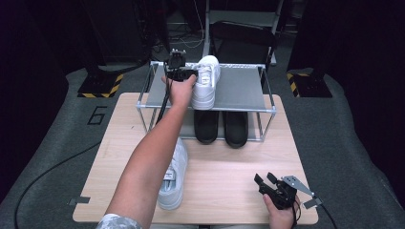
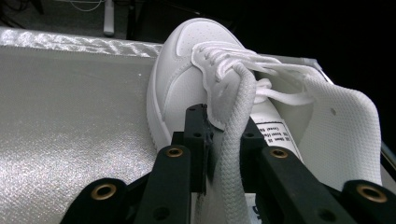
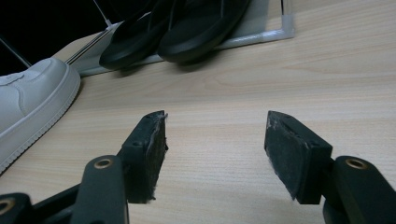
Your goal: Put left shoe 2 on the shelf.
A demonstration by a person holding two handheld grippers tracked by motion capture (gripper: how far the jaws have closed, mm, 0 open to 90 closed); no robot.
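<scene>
Both black grippers carry brass-ringed screw holes along their jaw arms; the right gripper point(image 1: 265, 180) has worn, frayed dark pads and a grey three-cornered plate at its 3 o'clock side, while a mottled grey-white sleeve point(image 1: 114, 221) covers the left upper arm.

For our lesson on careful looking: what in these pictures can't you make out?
- High view: the forearm hides the middle of the sneaker on the table.
- High view: the shelf covers the sandals' far ends.
- Left gripper view: the label print in the shelved sneaker is too small.
</scene>
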